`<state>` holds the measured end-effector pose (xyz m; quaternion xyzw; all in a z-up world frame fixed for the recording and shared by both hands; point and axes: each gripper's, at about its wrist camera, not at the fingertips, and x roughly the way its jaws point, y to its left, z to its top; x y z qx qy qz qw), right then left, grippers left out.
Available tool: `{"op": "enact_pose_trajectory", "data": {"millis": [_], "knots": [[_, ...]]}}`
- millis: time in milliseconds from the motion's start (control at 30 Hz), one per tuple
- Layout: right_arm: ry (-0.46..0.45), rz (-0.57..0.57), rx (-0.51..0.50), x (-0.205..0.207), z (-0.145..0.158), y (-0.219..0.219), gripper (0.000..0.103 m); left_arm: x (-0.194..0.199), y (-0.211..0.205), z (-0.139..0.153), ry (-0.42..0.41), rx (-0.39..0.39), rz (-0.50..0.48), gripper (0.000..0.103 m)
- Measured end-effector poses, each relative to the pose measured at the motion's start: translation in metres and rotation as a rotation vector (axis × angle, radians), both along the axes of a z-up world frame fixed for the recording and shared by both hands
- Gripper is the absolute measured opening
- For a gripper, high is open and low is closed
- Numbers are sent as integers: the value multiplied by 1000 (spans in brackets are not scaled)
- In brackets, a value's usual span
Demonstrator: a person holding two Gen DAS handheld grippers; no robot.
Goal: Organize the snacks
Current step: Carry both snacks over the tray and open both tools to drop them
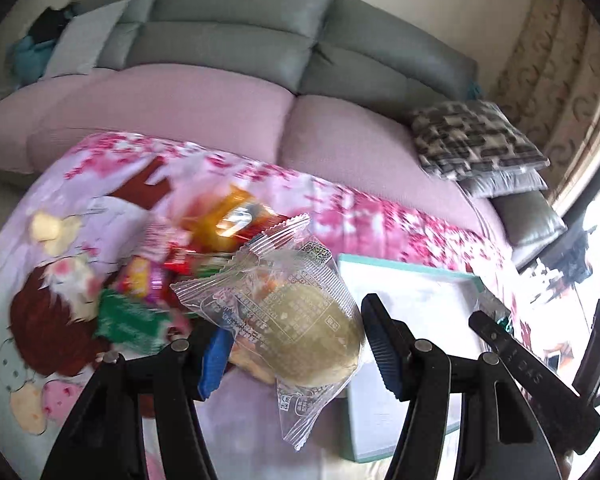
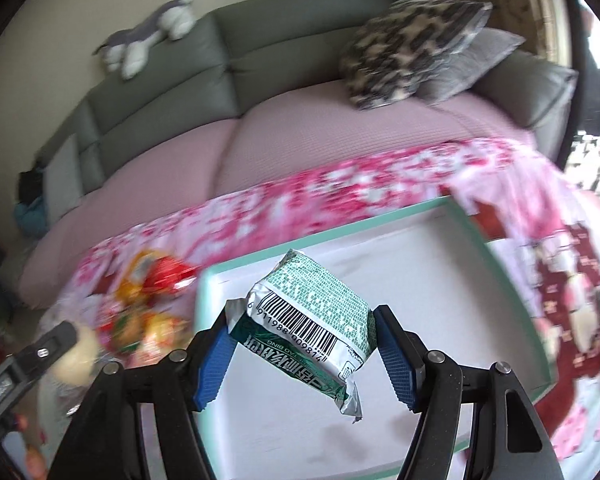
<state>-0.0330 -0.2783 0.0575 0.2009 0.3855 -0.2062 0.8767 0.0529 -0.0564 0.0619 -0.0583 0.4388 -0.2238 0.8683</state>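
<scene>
My left gripper is shut on a clear-wrapped round pastry and holds it above the table. A pile of colourful snack packets lies behind it to the left. My right gripper is shut on a green and white snack packet and holds it over the white box with a teal rim. The same box shows in the left wrist view, to the right of the pastry. The right gripper's body shows at the right edge of the left wrist view.
The table wears a pink floral cartoon cloth. Behind it stands a sofa with pink seats and grey backs. Patterned cushions lie at its right end. A plush toy lies on the sofa back.
</scene>
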Motion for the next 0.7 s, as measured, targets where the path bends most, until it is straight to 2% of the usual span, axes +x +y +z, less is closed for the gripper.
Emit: {"op": "enact_pose_trajectory", "data": {"millis": [233,400,700], "knots": [[17,-103,-21,-4,-9,-42,70,10,-49,-12,19,35,-80,64],[39,-139,-74,-4,-16,-57,70,17,-77,-21,5,44,-122,64],[87,-240,-108,-9,-33,-82,70,33,-125,-44,7,55,-198,64]]}}
